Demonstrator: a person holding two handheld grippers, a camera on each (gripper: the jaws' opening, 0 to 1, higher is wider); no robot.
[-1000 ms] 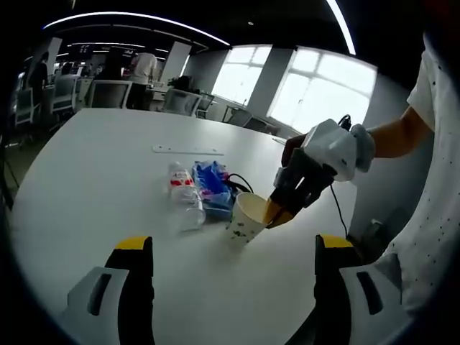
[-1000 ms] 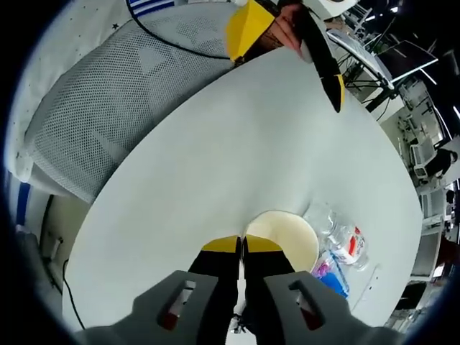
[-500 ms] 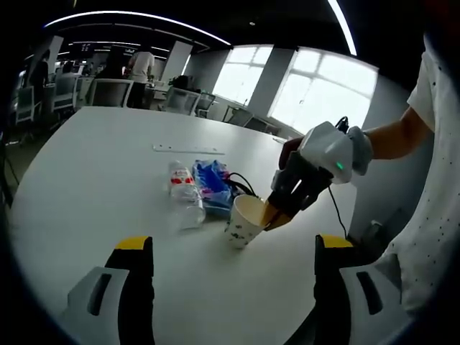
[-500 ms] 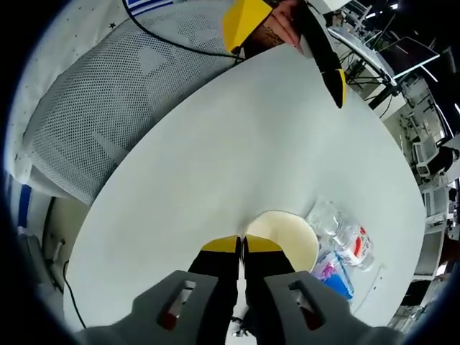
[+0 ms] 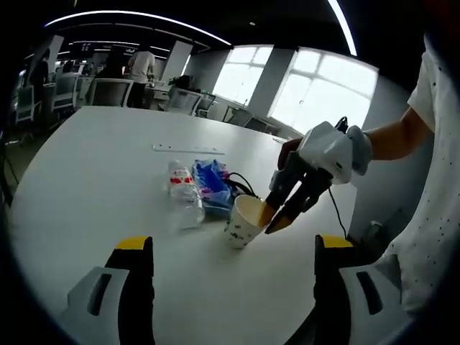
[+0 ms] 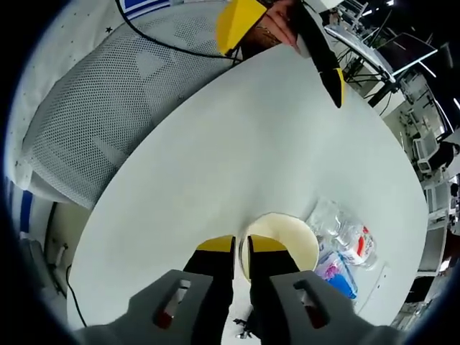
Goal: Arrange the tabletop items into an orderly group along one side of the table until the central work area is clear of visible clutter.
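So here's where I'm at. My right gripper is at the cup, fingers straddling the near rim: one finger dips inside the mouth, the other sits outside the wall. In the right gripper view the two yellow-tipped fingers show a narrow gap with the rim edge running up through it, so they're only slightly parted, and I can't tell if the pads are actually pressing the paper. I'd call it loosely around the rim rather than a firm pinch.

The cup is a pale paper one with small dark specks on the outside, standing upright on the white tabletop. Its cream inside looks empty as far as I can see into it.

Just beyond the cup from my right fingers lies a clear plastic bottle on its side, red-and-white label, looks pretty much empty. Touching it is a blue packet, crinkly, contents unreadable. In the left gripper view the bottle and packet are bunched together with a black cable curling behind the cup.

My left gripper hangs wide open with nothing between its fingers, well short of the cup, which is ahead of them and roughly centred in the gap.
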